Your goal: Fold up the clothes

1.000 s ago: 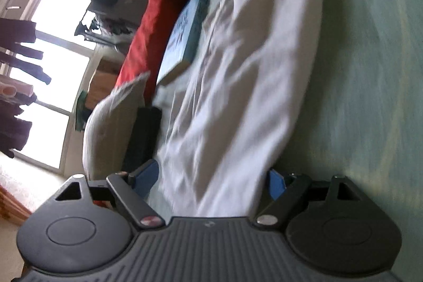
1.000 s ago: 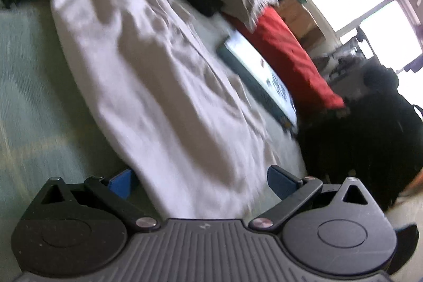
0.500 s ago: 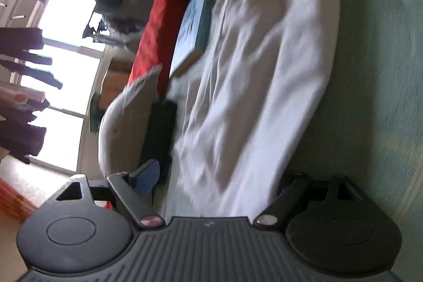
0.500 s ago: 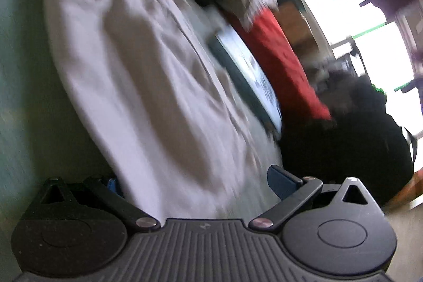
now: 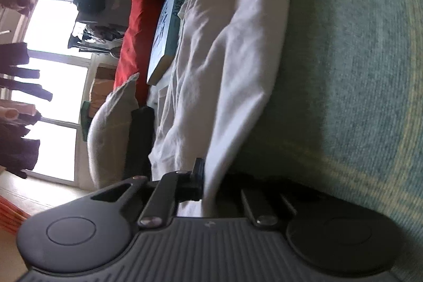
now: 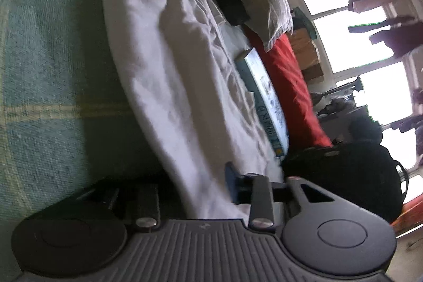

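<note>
Your left hand-held gripper (image 5: 208,186) just clamped the white garment's (image 5: 232,49) edge, your right hand-held gripper (image 6: 211,189) just closed pinching its other end, garment on green blanket (image 5: 357,70)

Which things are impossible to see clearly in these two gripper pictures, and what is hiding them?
- Left wrist view: the white garment hides the right-hand finger of the left gripper, closed on its edge.
- Right wrist view: the cloth and shadow hide the left-hand finger of the right gripper.
- What kind of garment: folds hide it.
- The book cover text: too blurred.
- Outside the windows: overexposed.
</note>
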A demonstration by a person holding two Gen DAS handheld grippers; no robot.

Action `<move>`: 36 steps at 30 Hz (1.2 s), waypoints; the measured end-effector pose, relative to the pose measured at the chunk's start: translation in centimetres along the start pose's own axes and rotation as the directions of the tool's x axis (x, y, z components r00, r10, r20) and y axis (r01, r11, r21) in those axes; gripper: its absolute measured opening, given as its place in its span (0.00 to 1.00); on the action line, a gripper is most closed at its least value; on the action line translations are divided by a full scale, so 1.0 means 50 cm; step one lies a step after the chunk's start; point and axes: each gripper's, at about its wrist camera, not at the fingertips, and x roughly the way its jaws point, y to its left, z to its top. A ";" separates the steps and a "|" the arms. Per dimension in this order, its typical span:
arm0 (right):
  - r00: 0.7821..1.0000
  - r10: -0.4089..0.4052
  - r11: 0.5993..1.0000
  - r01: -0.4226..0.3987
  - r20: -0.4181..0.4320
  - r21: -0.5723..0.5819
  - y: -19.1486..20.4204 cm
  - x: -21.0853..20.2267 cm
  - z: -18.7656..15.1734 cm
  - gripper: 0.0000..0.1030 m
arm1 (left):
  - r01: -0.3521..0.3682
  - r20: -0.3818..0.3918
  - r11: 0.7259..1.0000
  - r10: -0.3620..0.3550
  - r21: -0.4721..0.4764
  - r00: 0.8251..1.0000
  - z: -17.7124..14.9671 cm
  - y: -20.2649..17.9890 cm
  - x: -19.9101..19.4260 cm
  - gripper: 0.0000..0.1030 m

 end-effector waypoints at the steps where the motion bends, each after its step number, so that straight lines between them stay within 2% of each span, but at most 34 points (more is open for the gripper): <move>1: 1.000 0.015 1.000 -0.015 -0.002 -0.003 0.003 -0.002 0.000 0.14 | 0.007 0.002 1.000 -0.007 -0.003 1.000 0.000 0.004 0.000 0.00; 3: 1.000 0.023 1.000 -0.023 -0.005 -0.018 0.009 -0.003 0.002 0.08 | 0.020 0.007 1.000 -0.020 -0.011 1.000 0.001 0.013 -0.002 0.01; 6: 0.999 0.044 0.999 -0.044 -0.001 0.001 -0.011 -0.015 0.005 0.06 | 0.048 0.027 0.997 -0.046 -0.058 0.999 -0.009 0.044 -0.008 0.02; 12: 0.999 0.040 0.998 -0.041 0.019 0.052 -0.056 -0.059 0.009 0.05 | -0.024 0.061 0.997 0.028 -0.078 0.998 -0.011 0.089 -0.066 0.01; 13: 0.999 0.043 0.997 -0.045 0.025 0.057 -0.058 -0.067 0.007 0.05 | -0.015 0.059 0.997 0.019 -0.070 0.998 -0.012 0.093 -0.076 0.01; 18: 0.994 0.104 0.993 -0.105 0.029 0.058 -0.046 -0.134 0.000 0.05 | 0.021 0.064 1.000 -0.020 -0.006 0.998 -0.032 0.066 -0.150 0.01; 26: 0.973 0.227 0.971 -0.230 0.045 0.060 0.018 -0.311 -0.021 0.05 | 0.097 0.079 0.994 -0.100 0.042 0.992 -0.084 -0.008 -0.321 0.01; 31: 0.968 0.246 0.968 -0.248 0.048 0.047 0.070 -0.392 -0.024 0.05 | 0.110 0.088 0.994 -0.112 0.028 0.990 -0.106 -0.039 -0.406 0.01; 36: 0.961 0.272 0.960 -0.274 0.047 0.053 0.102 -0.452 -0.033 0.05 | 0.126 0.093 0.992 -0.128 0.032 0.987 -0.126 -0.068 -0.456 0.02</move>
